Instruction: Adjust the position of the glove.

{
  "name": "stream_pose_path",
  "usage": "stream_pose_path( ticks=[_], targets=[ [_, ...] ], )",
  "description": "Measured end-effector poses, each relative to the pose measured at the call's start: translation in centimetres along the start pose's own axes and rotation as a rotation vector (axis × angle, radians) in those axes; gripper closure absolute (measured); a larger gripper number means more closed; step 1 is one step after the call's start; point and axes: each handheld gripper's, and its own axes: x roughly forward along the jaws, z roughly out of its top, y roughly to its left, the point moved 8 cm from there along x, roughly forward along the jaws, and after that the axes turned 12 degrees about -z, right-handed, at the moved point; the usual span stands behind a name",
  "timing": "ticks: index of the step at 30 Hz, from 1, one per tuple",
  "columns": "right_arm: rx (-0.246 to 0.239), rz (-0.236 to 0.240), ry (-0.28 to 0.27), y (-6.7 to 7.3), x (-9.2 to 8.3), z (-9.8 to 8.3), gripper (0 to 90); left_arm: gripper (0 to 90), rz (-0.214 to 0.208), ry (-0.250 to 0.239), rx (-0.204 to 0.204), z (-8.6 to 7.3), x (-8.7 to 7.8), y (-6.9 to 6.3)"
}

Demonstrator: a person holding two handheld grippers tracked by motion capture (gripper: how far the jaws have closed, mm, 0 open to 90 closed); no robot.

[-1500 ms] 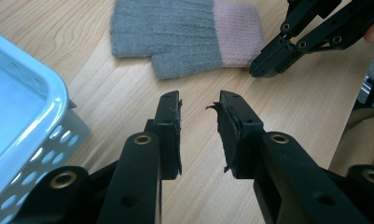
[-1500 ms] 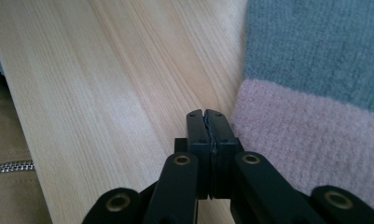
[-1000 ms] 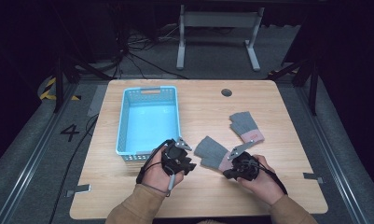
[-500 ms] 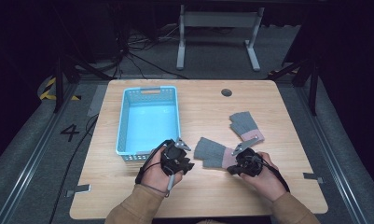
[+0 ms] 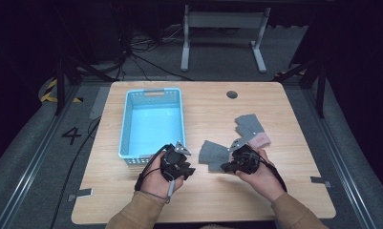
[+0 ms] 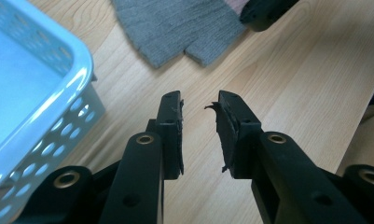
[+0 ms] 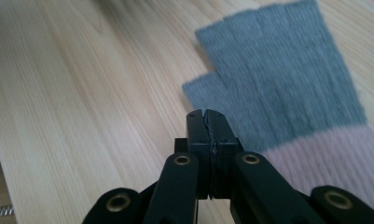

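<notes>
- A wooden counter (image 5: 208, 109) is being viewed from above, with a person's two forearms coming in from the near edge, a black gripper in each hand.
- A light blue basket (image 5: 151, 123) is sitting on the left half of the counter, empty, apparently waiting to take the gloves.
- Two grey gloves with pink cuffs are lying flat on the right half: a near glove (image 5: 216, 155) just in front of the hands and a far glove (image 5: 250, 128) a little beyond it, towards the right.
- The right gripper (image 5: 226, 167) is being held low over the near glove, its tips at the glove's near edge; in the right gripper view the jaws are pressed fully together with nothing between them, over the glove (image 7: 287, 93) near its cuff.
- It seems to be poised there for a pickup, though the jaws would need to be opened first.
- The left gripper (image 5: 188, 172) is being kept just off the basket's near right corner; in the left gripper view its jaws are partly apart and empty, pointing across bare wood towards the glove (image 6: 175, 25).
- Both hands are being held close together, wrists low, grippers angled inward towards the near glove.
</notes>
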Motion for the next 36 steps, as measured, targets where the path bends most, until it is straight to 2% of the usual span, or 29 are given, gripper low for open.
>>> stream_pose_path(
  ticks=[5,8,16,21,36],
  targets=[
    [-0.014,0.012,0.001,0.4,1.0,1.2,90.0,71.0,0.012,-0.008,-0.013,-0.4,-0.4,0.2],
    [-0.041,0.003,0.0,0.8,2.2,2.3,90.0,70.9,0.017,-0.01,-0.02,-0.6,-0.5,0.3],
    [-0.059,-0.013,0.041,0.6,3.9,2.2,90.0,70.6,0.011,-0.008,-0.022,-0.7,-0.5,0.3],
    [-0.062,-0.013,0.055,0.7,4.1,1.9,90.0,70.5,0.011,-0.009,-0.018,-0.6,-0.5,0.3],
    [-0.077,0.002,0.073,1.6,3.0,0.3,90.0,70.0,-0.01,0.001,0.003,0.4,0.2,0.1]
  ],
)
